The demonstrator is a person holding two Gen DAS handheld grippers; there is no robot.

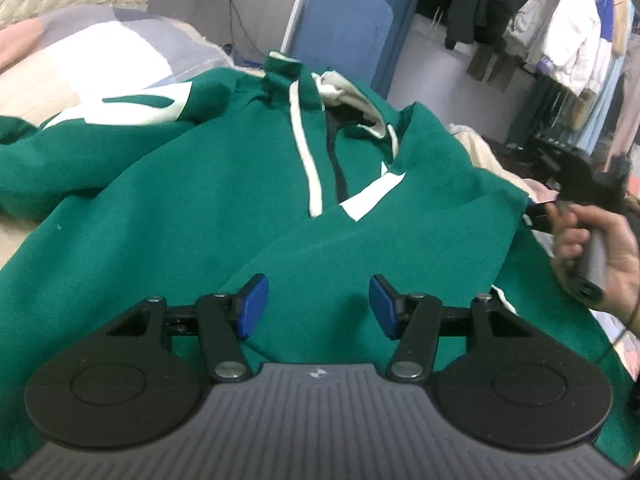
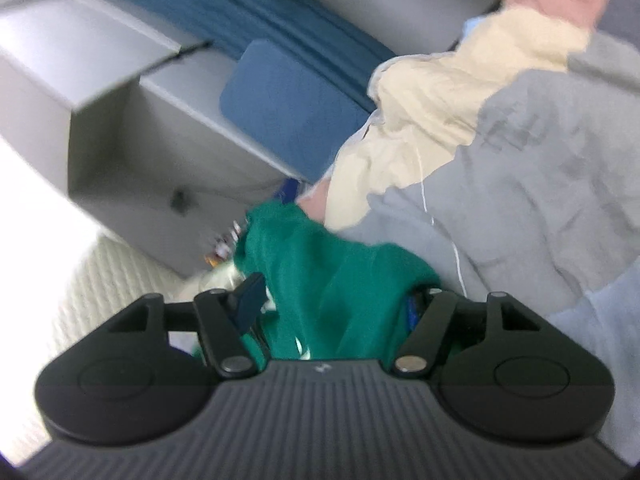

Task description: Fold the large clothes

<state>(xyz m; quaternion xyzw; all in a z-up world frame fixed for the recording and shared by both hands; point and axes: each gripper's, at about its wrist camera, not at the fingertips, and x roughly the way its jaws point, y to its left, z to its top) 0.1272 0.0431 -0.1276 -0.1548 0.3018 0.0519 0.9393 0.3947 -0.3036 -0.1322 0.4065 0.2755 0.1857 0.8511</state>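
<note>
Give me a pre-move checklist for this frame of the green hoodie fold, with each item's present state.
1. Green fleece hoodie with white stripes lies spread on the bed: ok.
2. Left gripper open and holding nothing, fingers apart above the cloth: ok.
3. Green cloth sits between the right gripper fingers: ok.
4. Right fingers actually pinching that cloth: cannot tell, the view is blurred.
5. Hoodie front smooth: not ok, a fold runs across it.
6. White drawstring lies on the chest, clear of both grippers: ok.
</note>
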